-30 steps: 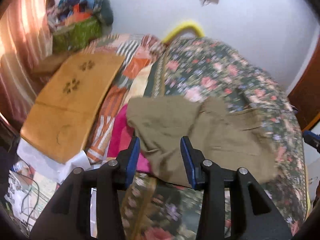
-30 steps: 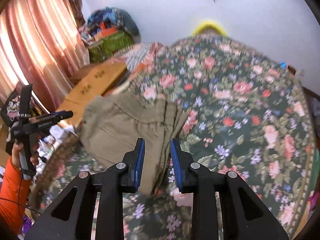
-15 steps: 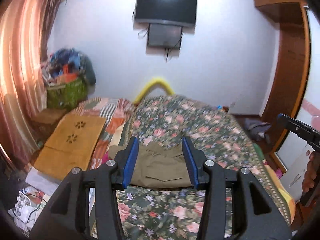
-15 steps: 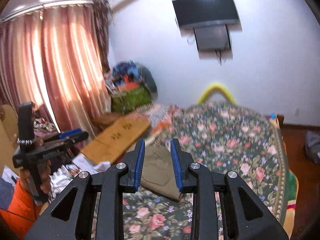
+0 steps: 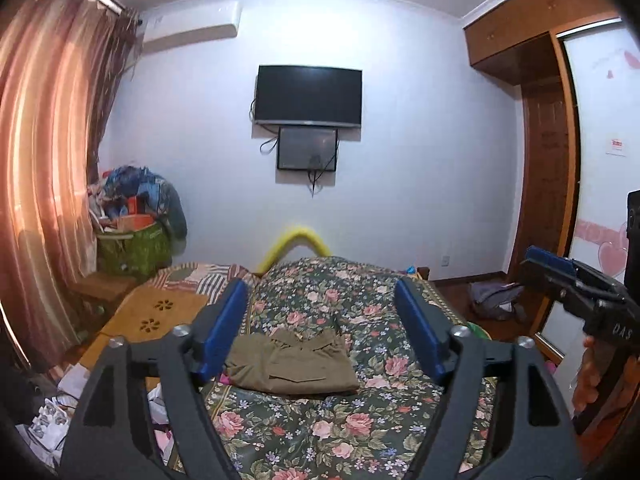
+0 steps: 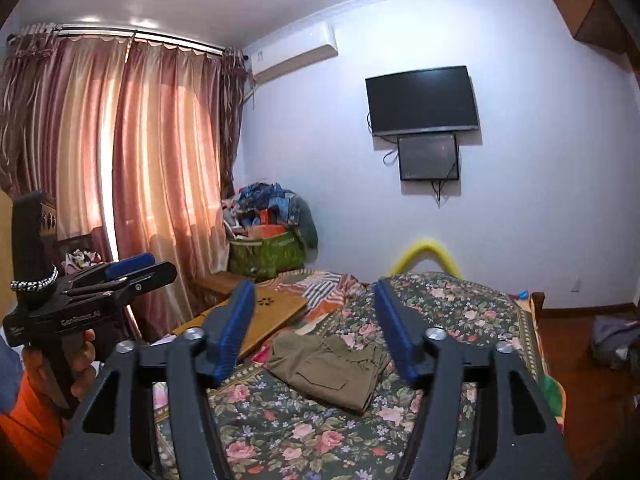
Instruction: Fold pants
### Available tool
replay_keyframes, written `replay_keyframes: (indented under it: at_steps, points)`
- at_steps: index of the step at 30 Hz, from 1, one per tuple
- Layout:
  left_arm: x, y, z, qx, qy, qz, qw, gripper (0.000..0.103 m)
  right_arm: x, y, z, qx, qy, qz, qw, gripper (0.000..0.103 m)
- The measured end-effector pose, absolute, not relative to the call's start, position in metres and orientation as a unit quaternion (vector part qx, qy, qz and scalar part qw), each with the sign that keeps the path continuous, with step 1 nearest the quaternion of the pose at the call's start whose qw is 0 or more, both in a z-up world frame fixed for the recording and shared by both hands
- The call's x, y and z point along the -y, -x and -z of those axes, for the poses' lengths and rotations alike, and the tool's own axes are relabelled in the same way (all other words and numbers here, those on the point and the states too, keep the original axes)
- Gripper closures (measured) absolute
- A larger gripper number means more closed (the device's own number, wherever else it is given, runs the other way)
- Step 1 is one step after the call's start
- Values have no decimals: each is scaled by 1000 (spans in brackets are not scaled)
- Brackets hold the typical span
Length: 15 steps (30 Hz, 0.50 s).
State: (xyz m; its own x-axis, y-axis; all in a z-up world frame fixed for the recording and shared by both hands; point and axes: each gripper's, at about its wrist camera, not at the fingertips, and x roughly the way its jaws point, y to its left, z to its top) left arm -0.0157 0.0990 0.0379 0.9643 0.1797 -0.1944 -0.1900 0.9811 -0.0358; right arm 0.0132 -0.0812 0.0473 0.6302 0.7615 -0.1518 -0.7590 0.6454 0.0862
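Observation:
The olive-brown pants (image 5: 294, 362) lie folded in a flat bundle on the floral bedspread (image 5: 320, 432), near the bed's left side; they also show in the right wrist view (image 6: 332, 368). My left gripper (image 5: 320, 332) is open and empty, held well back from and above the pants. My right gripper (image 6: 316, 330) is open and empty too, also well back. Each gripper shows at the edge of the other's view: the right one (image 5: 576, 284) and the left one (image 6: 96, 284).
A wooden board (image 5: 156, 316) lies on striped bedding left of the pants. A green bag heaped with clothes (image 5: 132, 248) stands in the corner by the curtains (image 5: 44, 180). A television (image 5: 308, 96) hangs on the far wall. A wardrobe (image 5: 548, 200) stands at the right.
Both grippers pulled back and tilted up from close above the pants, so the whole room now shows. Both sets of jaws opened wider. The pants stay folded on the bed.

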Motion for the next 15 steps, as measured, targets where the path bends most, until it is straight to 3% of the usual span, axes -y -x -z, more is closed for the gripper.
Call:
replay_keyframes:
  at_steps: [2, 7, 10, 15]
  points:
    - [-94, 20, -37, -94, 26, -90, 991, 14, 81, -8, -46, -81, -10, -414, 907, 25]
    - [-84, 30, -35, -88, 26, -95, 991, 0, 85, 0, -46, -75, -15, -411, 909, 13]
    - [-83, 34, -33, -85, 32, -94, 991, 0, 88, 1, -47, -70, -18, -400, 914, 1]
    - [-84, 35, -29, -86, 30, -99, 991, 0, 90, 5, -43, -64, -18, -383, 921, 0]
